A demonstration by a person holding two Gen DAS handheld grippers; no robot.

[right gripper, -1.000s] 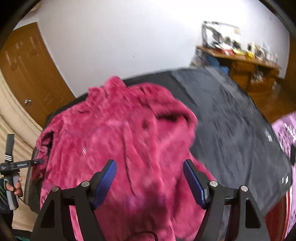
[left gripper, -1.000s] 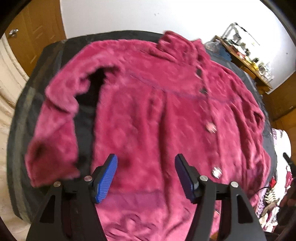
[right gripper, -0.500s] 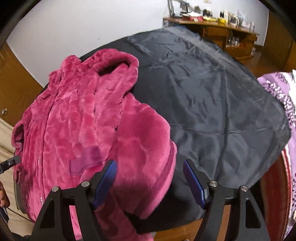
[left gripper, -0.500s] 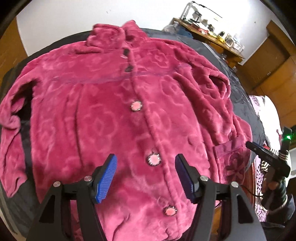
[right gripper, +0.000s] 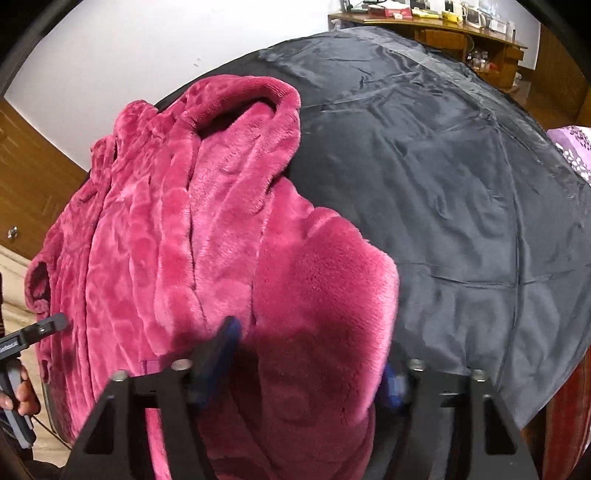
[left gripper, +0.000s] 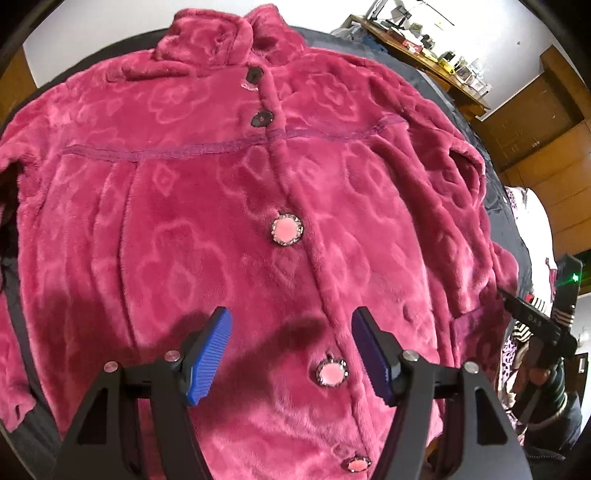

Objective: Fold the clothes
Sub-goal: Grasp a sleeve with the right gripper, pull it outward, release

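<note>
While the left gripper [left gripper: 291,350] hangs low over the hem end of the fleece jacket [left gripper: 229,206], its blue fingers [left gripper: 208,356] are spread apart with nothing between them; the pink buttons [left gripper: 287,230] of the closed front run straight up between them towards the collar [left gripper: 218,40]. The right gripper [right gripper: 306,365] is at the jacket's right side, fingers parted on either side of a thick bulge of fleece, possibly the sleeve [right gripper: 325,280]; they are blurred and partly sunk in the pile, so I cannot tell whether they are pinching it yet.

The jacket lies front up and spread wide on the black cover [right gripper: 443,192], near its front edge and towards its left side; the far right part of the cover is bare. The right sleeve is rumpled in against the body, the cuff [right gripper: 255,92] curling up at the far end.

I would judge it soft, bulky and light for its size; plush pile like this slips and springs back, so a thin pinch may slide off. A seam, cuff or shoulder edge gives the surest hold. Beyond the cover stand a white wall and a cluttered wooden shelf [right gripper: 424,22].
</note>
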